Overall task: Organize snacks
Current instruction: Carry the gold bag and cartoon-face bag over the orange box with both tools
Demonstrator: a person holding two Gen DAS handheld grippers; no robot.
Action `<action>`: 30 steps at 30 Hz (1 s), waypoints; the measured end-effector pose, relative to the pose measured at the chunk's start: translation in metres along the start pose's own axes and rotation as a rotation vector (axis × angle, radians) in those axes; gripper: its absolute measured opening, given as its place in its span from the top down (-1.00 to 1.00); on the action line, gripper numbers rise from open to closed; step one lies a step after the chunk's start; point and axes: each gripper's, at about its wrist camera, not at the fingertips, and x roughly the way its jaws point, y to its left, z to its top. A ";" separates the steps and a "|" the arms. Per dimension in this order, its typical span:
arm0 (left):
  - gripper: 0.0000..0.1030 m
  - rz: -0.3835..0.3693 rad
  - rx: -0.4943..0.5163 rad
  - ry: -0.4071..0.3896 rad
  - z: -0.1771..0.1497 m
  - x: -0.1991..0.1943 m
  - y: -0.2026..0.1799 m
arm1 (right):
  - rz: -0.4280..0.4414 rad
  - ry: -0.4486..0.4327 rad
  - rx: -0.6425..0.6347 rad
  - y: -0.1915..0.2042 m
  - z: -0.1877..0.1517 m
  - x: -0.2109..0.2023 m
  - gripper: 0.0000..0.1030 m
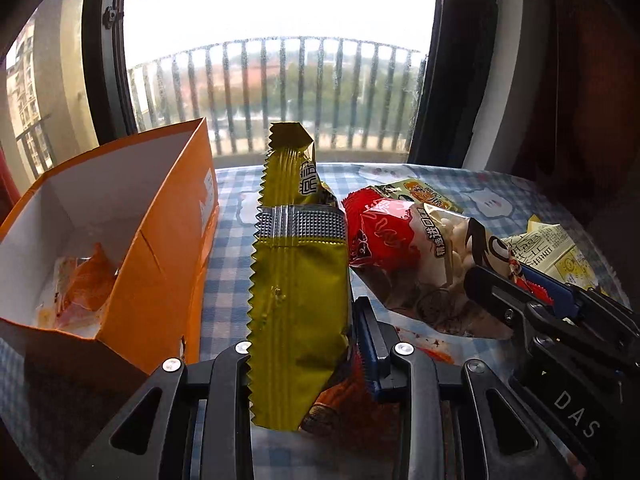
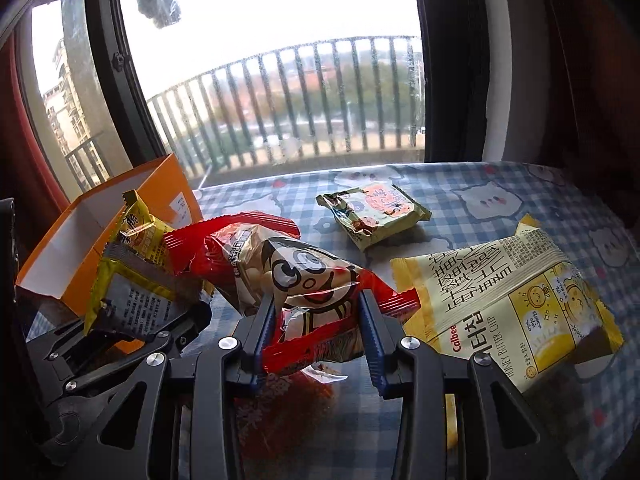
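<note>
My left gripper (image 1: 306, 344) is shut on a yellow-gold snack packet (image 1: 298, 280), which stands on edge between the pads, lifted above the cloth. An open orange box (image 1: 160, 216) stands just left of it, with an orange packet (image 1: 86, 284) inside. In the right wrist view my right gripper (image 2: 316, 320) is shut on a red packet with a cartoon face (image 2: 304, 276). The two held packets hang side by side. The left gripper (image 2: 148, 314) with its yellow packet (image 2: 136, 300) shows beside the orange box (image 2: 76, 248).
A blue-and-white checked cloth with cat pictures (image 2: 480, 196) covers the table. On it lie a small pale-green packet (image 2: 372, 212) and a large yellow Honey Butter Chip packet (image 2: 516, 304), right of my right gripper. A window with a balcony railing stands behind the table.
</note>
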 end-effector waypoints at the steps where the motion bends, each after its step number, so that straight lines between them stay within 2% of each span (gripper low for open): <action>1: 0.42 0.000 0.000 -0.009 0.000 -0.006 -0.001 | 0.002 -0.008 -0.001 0.001 0.000 -0.005 0.19; 17: 0.42 -0.009 -0.040 -0.128 -0.016 -0.088 0.000 | 0.030 -0.187 -0.073 0.033 0.011 -0.092 0.20; 30: 0.42 0.001 -0.080 -0.227 -0.007 -0.142 0.033 | 0.054 -0.285 -0.132 0.074 0.022 -0.137 0.20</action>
